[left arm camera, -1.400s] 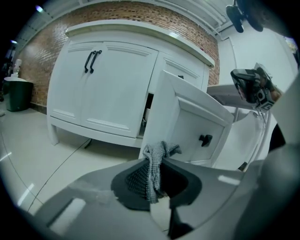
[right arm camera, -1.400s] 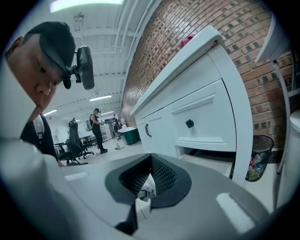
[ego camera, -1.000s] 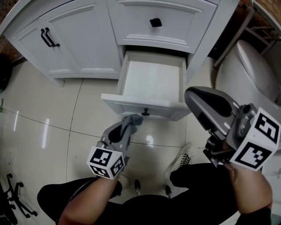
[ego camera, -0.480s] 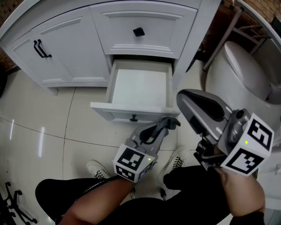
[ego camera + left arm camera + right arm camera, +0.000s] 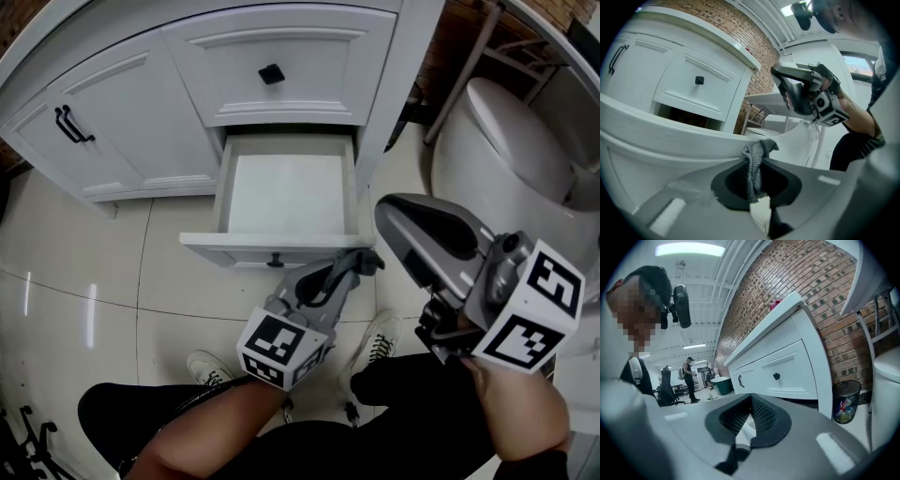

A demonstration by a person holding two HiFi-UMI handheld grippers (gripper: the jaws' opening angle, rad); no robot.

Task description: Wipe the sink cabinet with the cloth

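Observation:
The white sink cabinet (image 5: 122,122) fills the top of the head view, its lower drawer (image 5: 281,246) pulled out and bare inside. My left gripper (image 5: 349,269) is shut on a grey cloth (image 5: 363,260), which bunches out past the jaw tips at the right end of the drawer front. In the left gripper view the cloth (image 5: 754,168) hangs between the pads against the drawer's white edge (image 5: 670,140). My right gripper (image 5: 386,211) floats to the right of the drawer, apart from it, shut with nothing in it (image 5: 749,401).
A white toilet (image 5: 497,150) stands right of the cabinet, with metal frame legs (image 5: 459,75) behind it. The person's white shoes (image 5: 375,342) rest on the tiled floor below the drawer. A waste bin (image 5: 845,401) sits by the brick wall. An office chair base (image 5: 28,441) is at bottom left.
My left gripper has carried the cloth rightward along the drawer front, from near the knob to its right end. The right gripper has barely moved.

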